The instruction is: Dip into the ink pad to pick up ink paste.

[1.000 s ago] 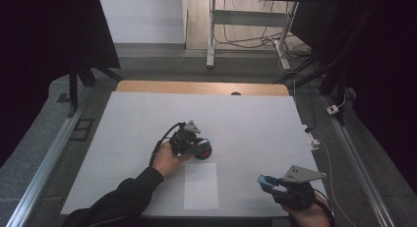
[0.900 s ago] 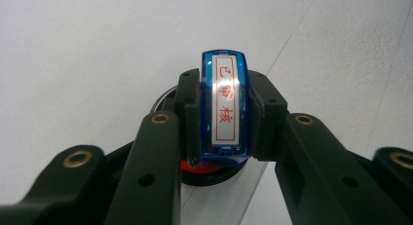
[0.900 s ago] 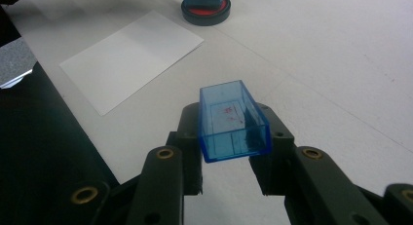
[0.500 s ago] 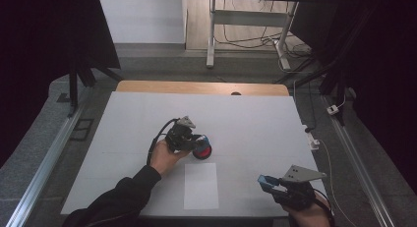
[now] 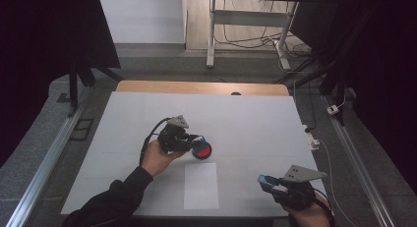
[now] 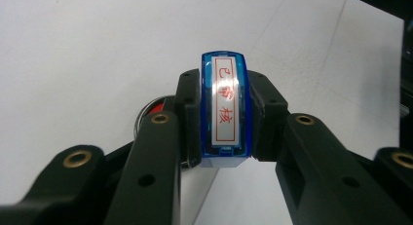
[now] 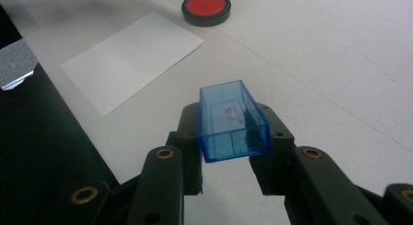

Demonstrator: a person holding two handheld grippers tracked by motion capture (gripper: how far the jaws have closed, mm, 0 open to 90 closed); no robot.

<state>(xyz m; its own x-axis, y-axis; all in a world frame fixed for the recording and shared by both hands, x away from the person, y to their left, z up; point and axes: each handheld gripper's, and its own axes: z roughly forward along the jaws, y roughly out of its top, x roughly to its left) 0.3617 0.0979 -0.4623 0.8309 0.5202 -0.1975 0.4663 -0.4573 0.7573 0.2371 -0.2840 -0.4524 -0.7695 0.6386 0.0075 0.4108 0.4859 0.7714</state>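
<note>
a white desk (image 5: 255,119) fills a dim room, with a wooden strip along its far edge and dark curtains and cabled table legs beyond. a blank white sheet of paper (image 5: 201,185) lies near the desk's near edge, about midway along it. just beyond the sheet sits a round red ink pad (image 5: 202,150) in a black case, its lid off.

the left gripper (image 5: 193,141) is over the middle of the desk, jaws clamped on a blue stamp (image 6: 224,113). the left gripper view looks at the stamp's face, a white strip with red characters, with the ink pad partly visible behind the jaws. compared with a second ago, this hand has lifted a little and drifted toward the far edge, so the stamp now hangs just at the pad's rim and not on the paper. that suggests inking is under way or just done, and the print on the sheet is not yet made.

the right gripper (image 5: 268,183) rests near the desk's near right corner, unmoved, its jaws closed on the stamp's clear blue cap (image 7: 233,120), open end up, faint red marks inside.
</note>
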